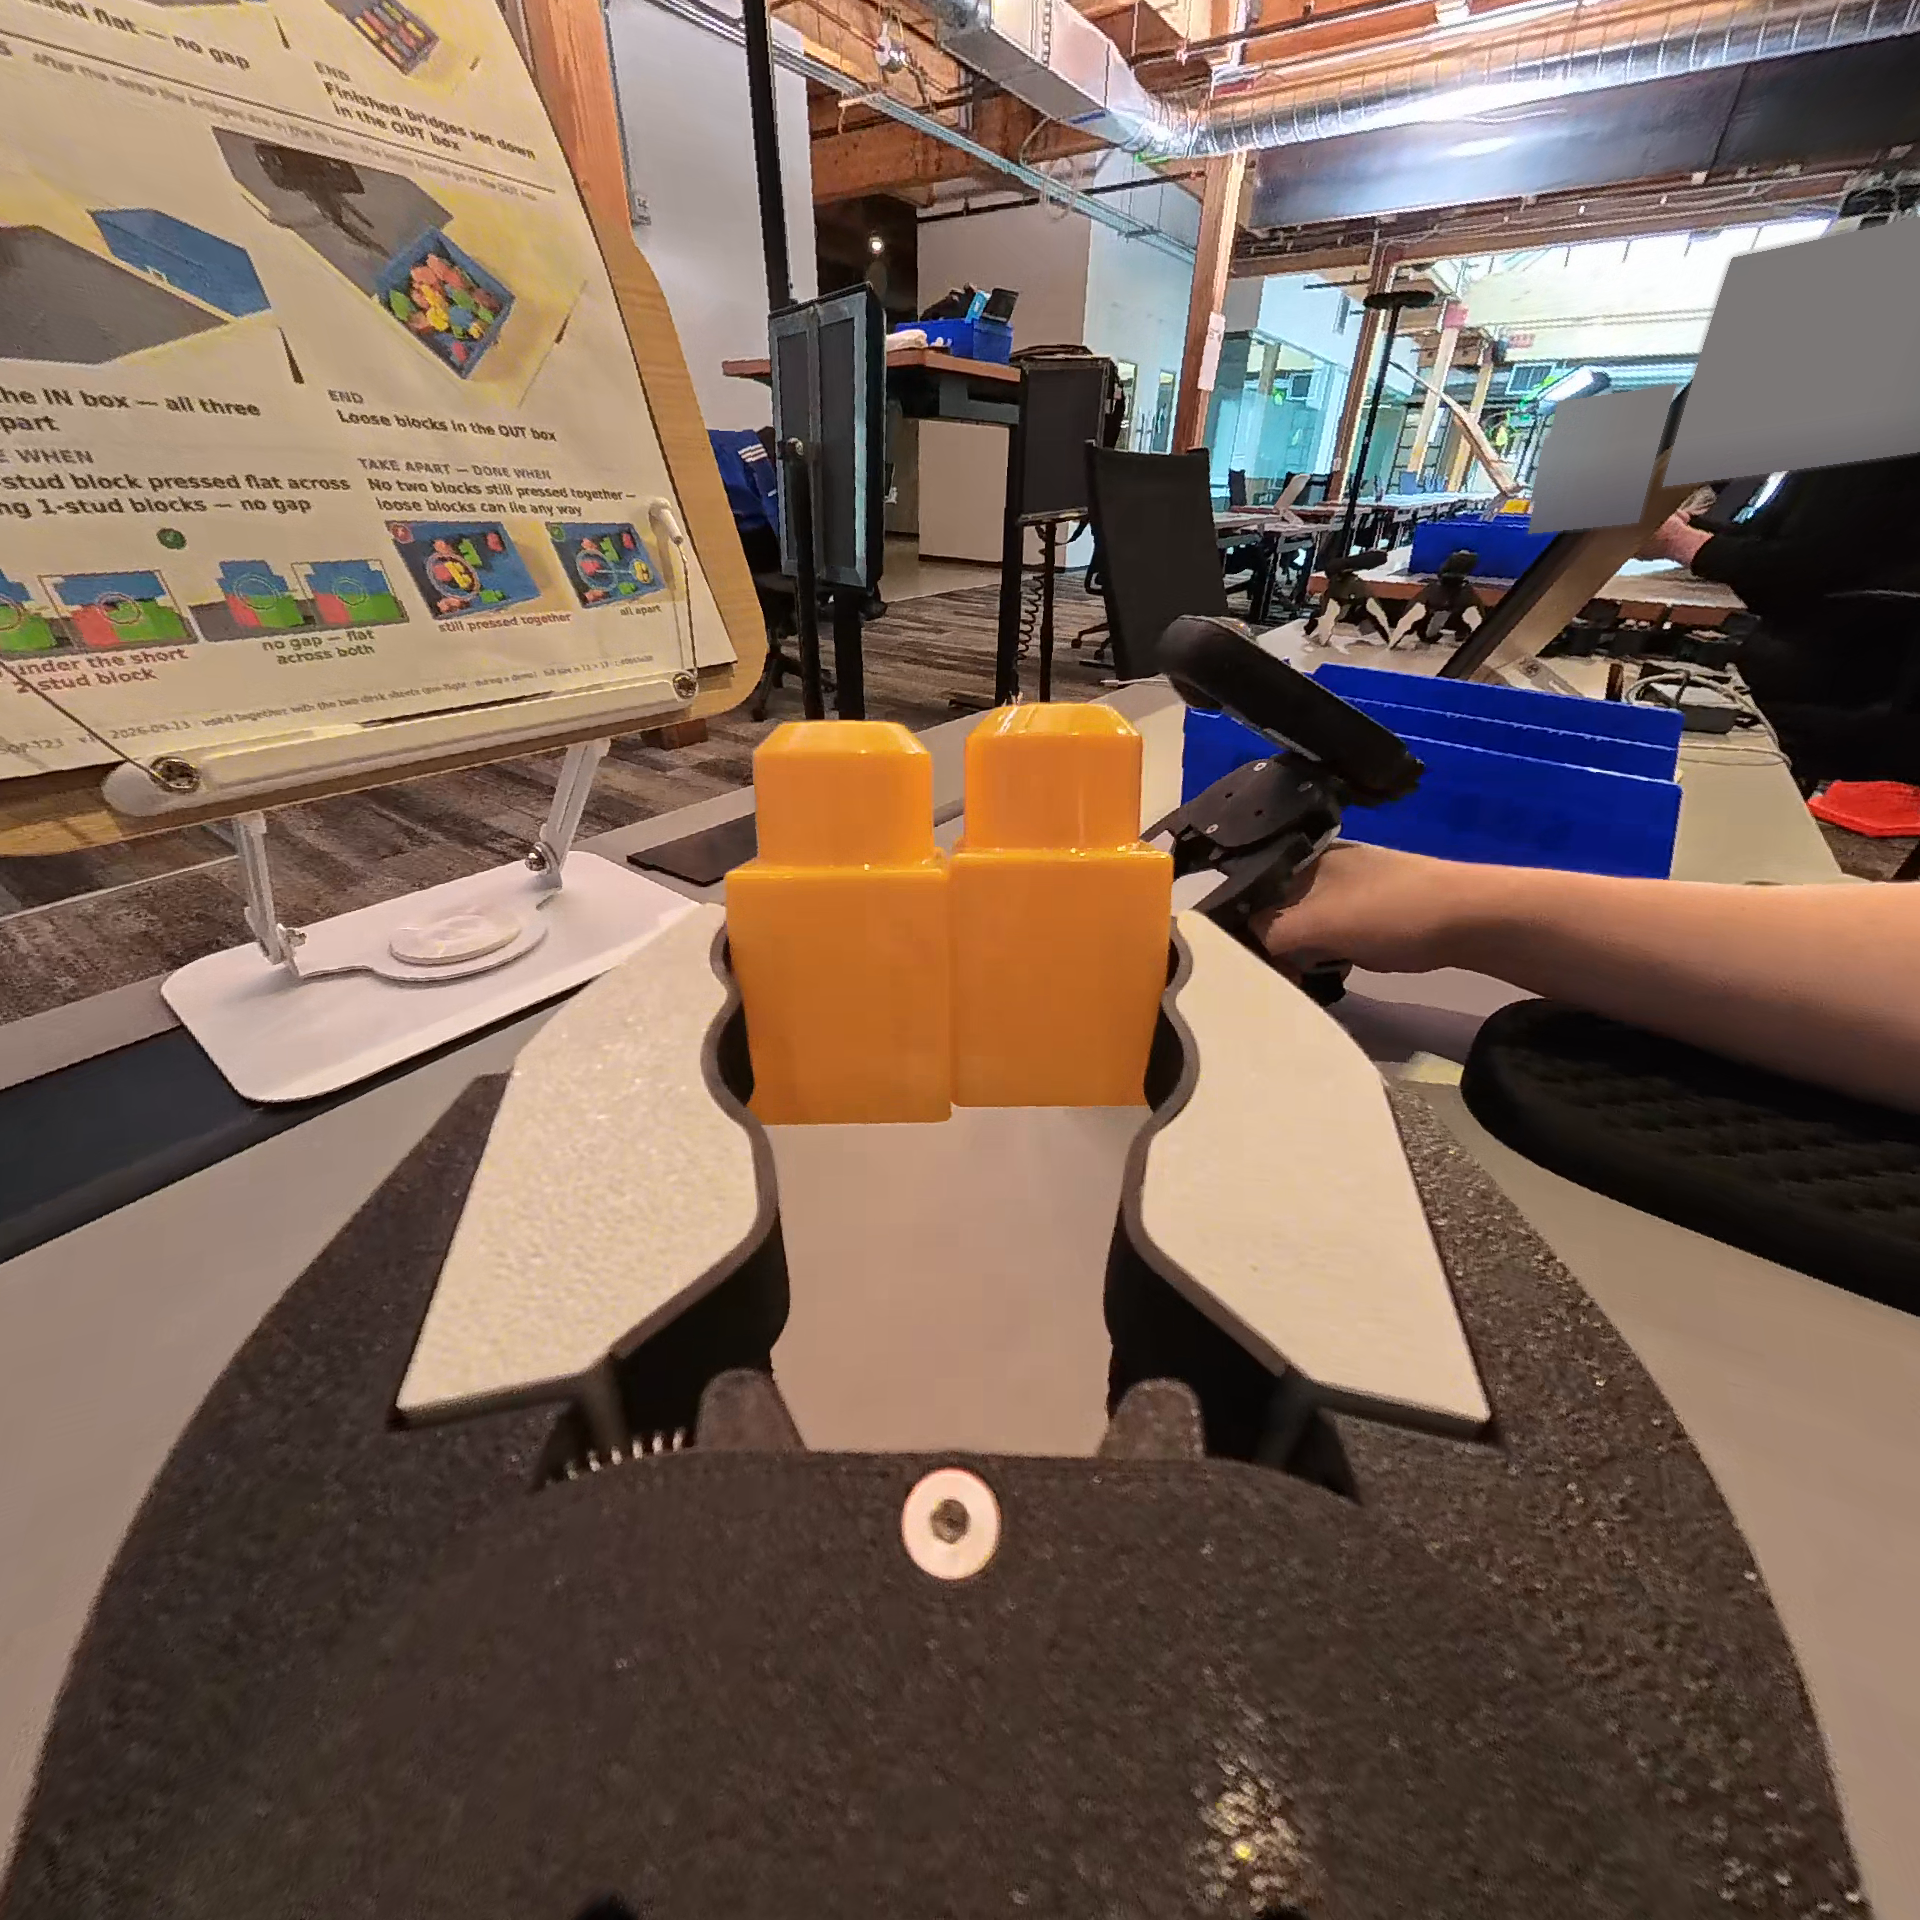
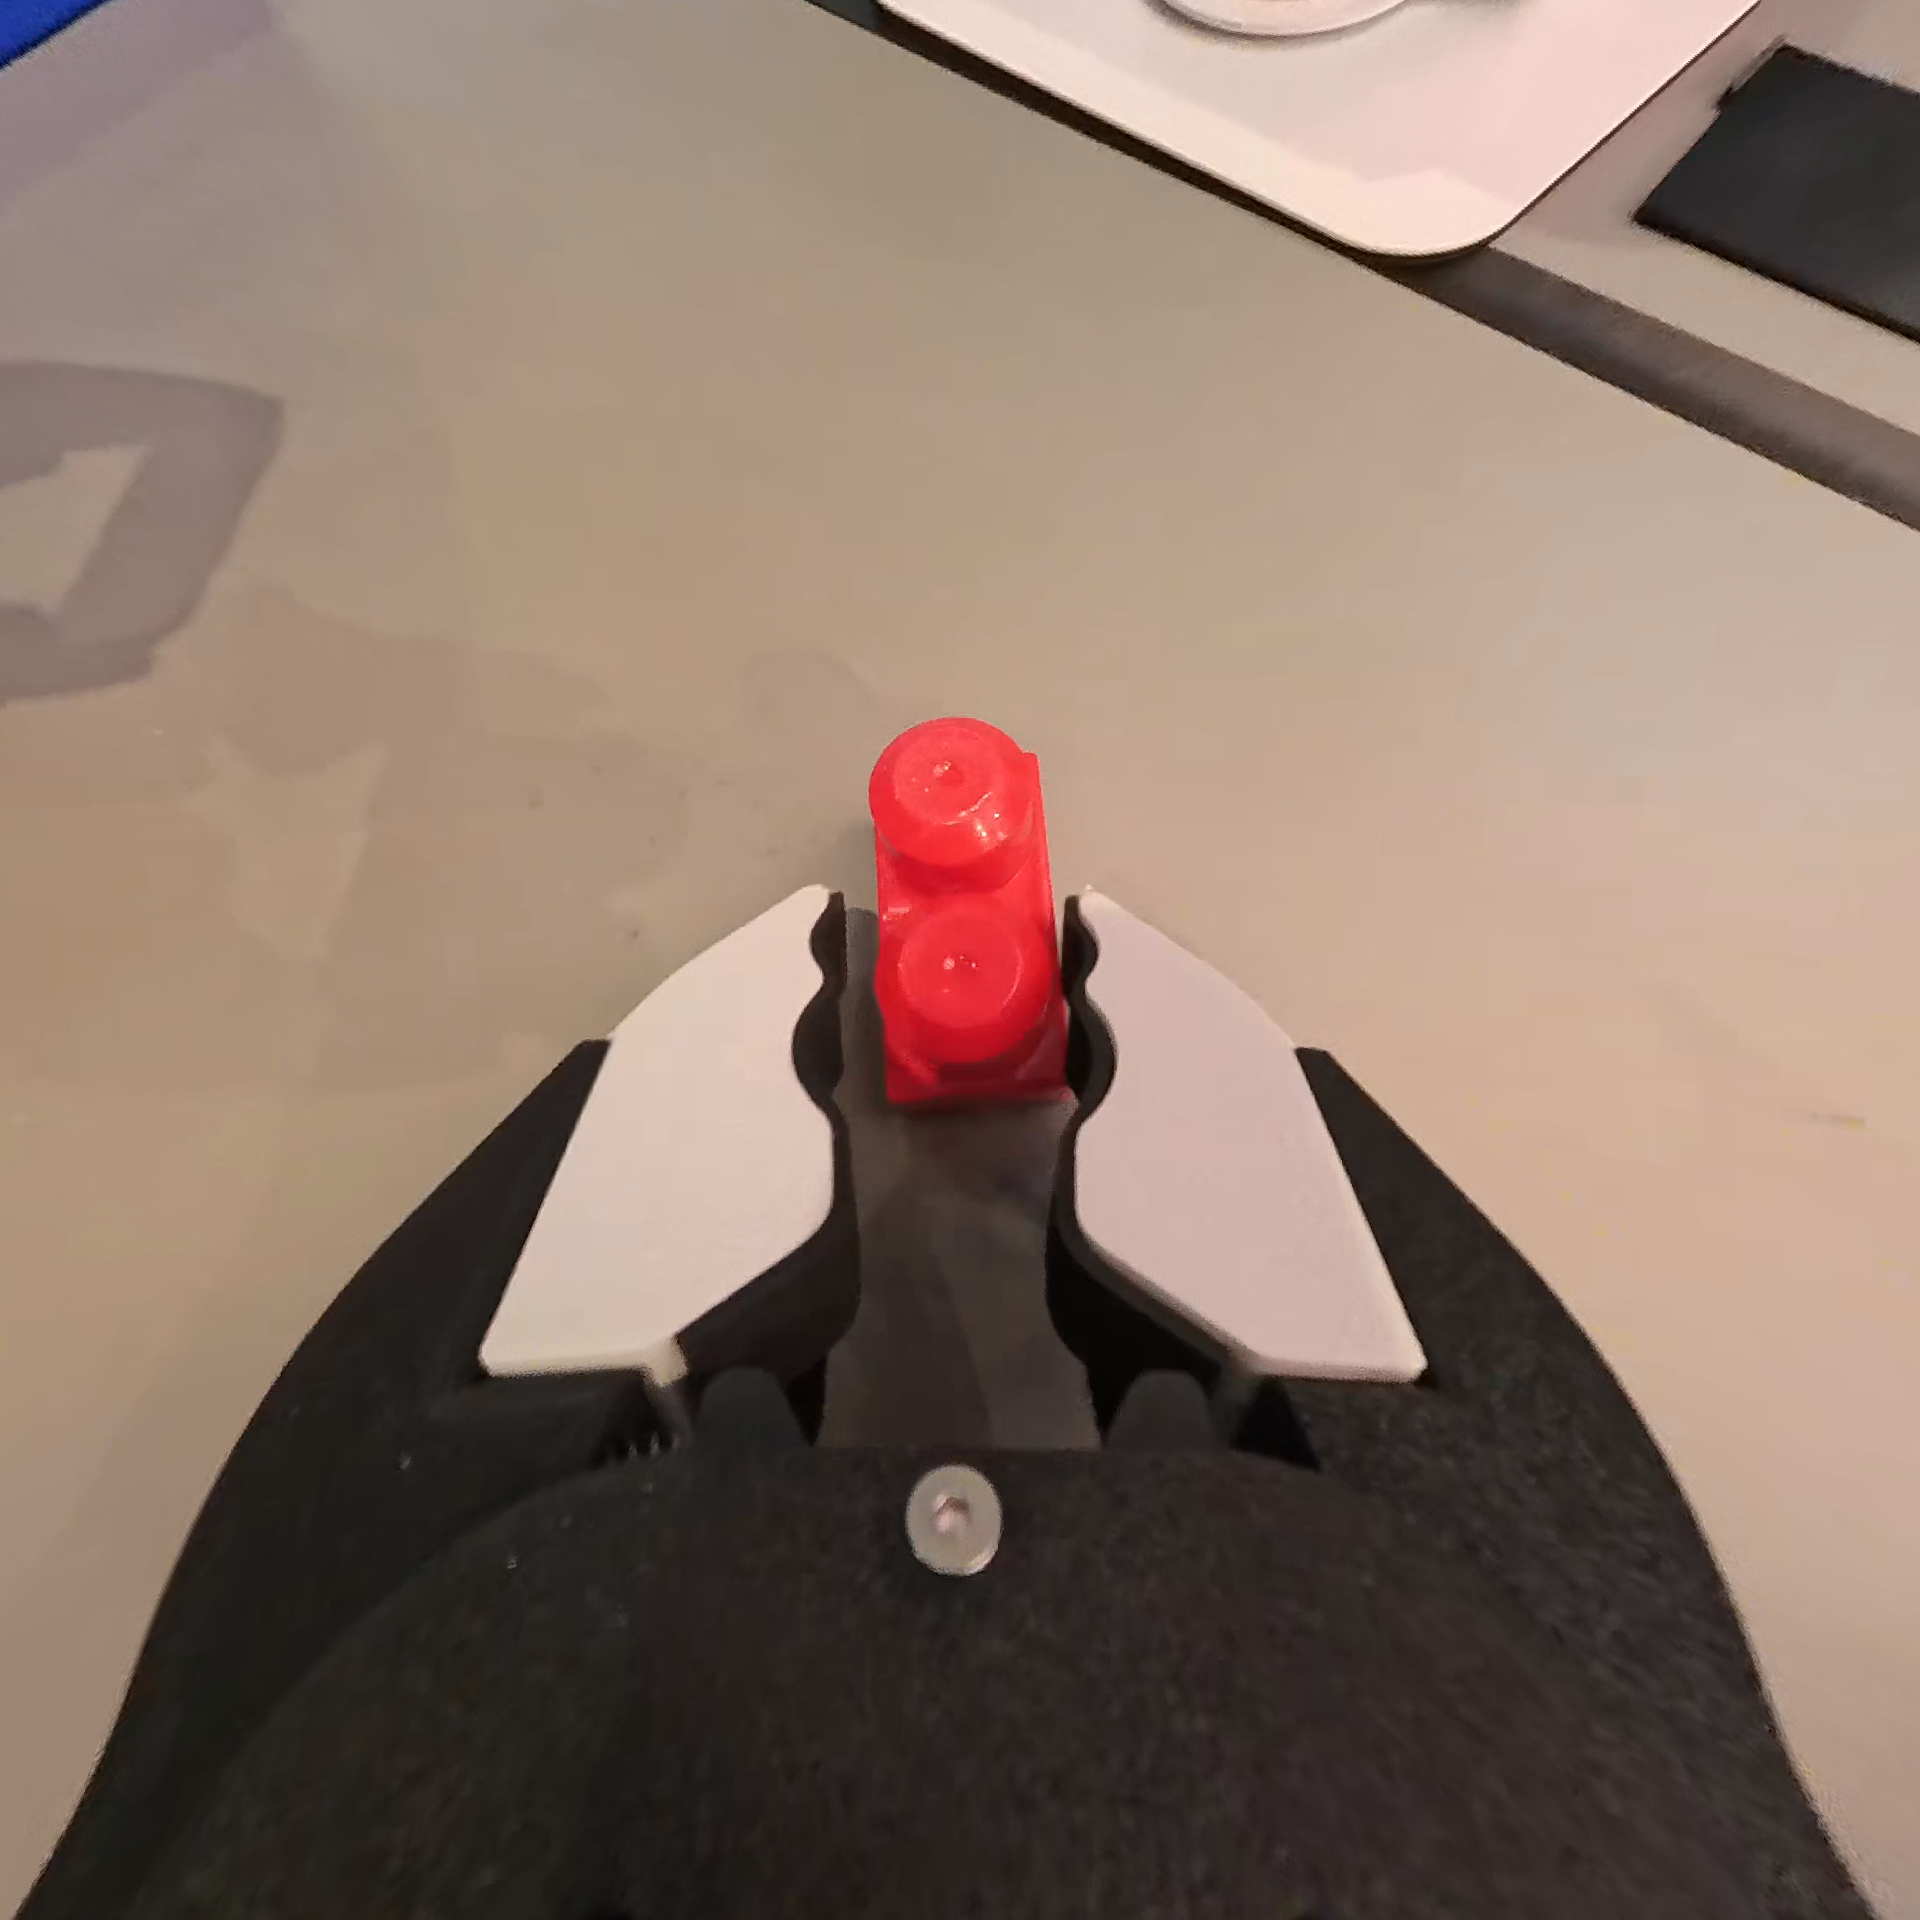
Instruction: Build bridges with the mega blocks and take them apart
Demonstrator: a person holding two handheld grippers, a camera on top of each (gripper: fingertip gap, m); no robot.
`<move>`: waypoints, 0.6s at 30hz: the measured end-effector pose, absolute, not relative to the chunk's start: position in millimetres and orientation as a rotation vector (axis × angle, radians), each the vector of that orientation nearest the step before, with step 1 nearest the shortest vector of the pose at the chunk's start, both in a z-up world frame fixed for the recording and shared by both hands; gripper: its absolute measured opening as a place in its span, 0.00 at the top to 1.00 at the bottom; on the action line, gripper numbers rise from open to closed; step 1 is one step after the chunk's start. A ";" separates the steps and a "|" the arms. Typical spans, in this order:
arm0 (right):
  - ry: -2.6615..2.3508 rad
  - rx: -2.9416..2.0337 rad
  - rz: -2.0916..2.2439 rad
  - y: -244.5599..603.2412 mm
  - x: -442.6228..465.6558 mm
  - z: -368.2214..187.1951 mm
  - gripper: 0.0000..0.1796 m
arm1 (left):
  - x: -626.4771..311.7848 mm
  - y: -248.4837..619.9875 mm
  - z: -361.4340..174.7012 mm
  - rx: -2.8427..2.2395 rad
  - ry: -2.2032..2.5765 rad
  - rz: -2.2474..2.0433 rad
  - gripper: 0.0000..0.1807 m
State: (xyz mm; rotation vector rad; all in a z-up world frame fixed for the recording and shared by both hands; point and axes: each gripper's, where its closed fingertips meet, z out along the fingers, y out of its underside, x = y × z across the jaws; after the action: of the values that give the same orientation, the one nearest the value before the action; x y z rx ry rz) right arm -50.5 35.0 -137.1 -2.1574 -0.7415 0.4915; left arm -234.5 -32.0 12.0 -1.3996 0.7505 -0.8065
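the grey tabletop filled the lower scene and carried everything else. at its far left stood an instruction board on a white stand, the stand's flat base resting on the table. farther right, two blue bins sat side by side near the table's back edge, and a black mesh pad lay at the right edge under a person's bare forearm.

the left gripper, black with white finger plates, was held low and level over the table. its jaws stood moderately wide and pressed from either side on a pair of orange one-stud blocks. the two blocks stood upright, touching each other side by side, studs up, between the fingertips.

the right gripper pointed down at the table from above. its jaws were narrow and flanked a red two-stud block, which stood studs up, its long axis running away from the gripper. the right finger touched the block's side; a thin gap showed at the left finger, so a firm grasp could not be told. whether the red block rested on the table or was lifted just above it also could not be told.

in the left wrist view the right gripper appeared just behind the orange blocks, held in the person's hand.
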 end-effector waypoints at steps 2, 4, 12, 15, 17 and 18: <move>-0.770 -2.159 0.442 35.1 -48.6 -139.1 0.79 | -233.6 -32.7 11.5 -1.402 0.757 -0.800 0.59; -0.814 -2.164 0.375 35.0 -47.5 -142.7 0.79 | -232.4 -33.0 11.1 -1.402 0.762 -0.796 0.59; -0.875 -2.138 0.304 34.6 -50.1 -140.1 0.81 | -230.8 -33.8 9.2 -1.408 0.770 -0.785 0.59; -0.829 -2.086 0.341 32.4 -58.8 -113.5 0.82 | -234.0 -32.2 11.3 -1.396 0.753 -0.761 0.59; -0.789 -2.028 0.430 28.0 -80.8 -71.6 0.82 | -236.8 -28.8 10.8 -1.397 0.739 -0.724 0.59; -0.764 -1.988 0.475 26.0 -95.5 -43.1 0.82 | -238.4 -26.3 9.8 -1.401 0.732 -0.696 0.59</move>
State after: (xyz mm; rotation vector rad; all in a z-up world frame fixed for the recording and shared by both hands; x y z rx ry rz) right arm -95.5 26.0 -43.1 -1.9878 -0.7639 0.4751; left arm -238.4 -26.3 9.8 -1.4007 0.7322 -0.6965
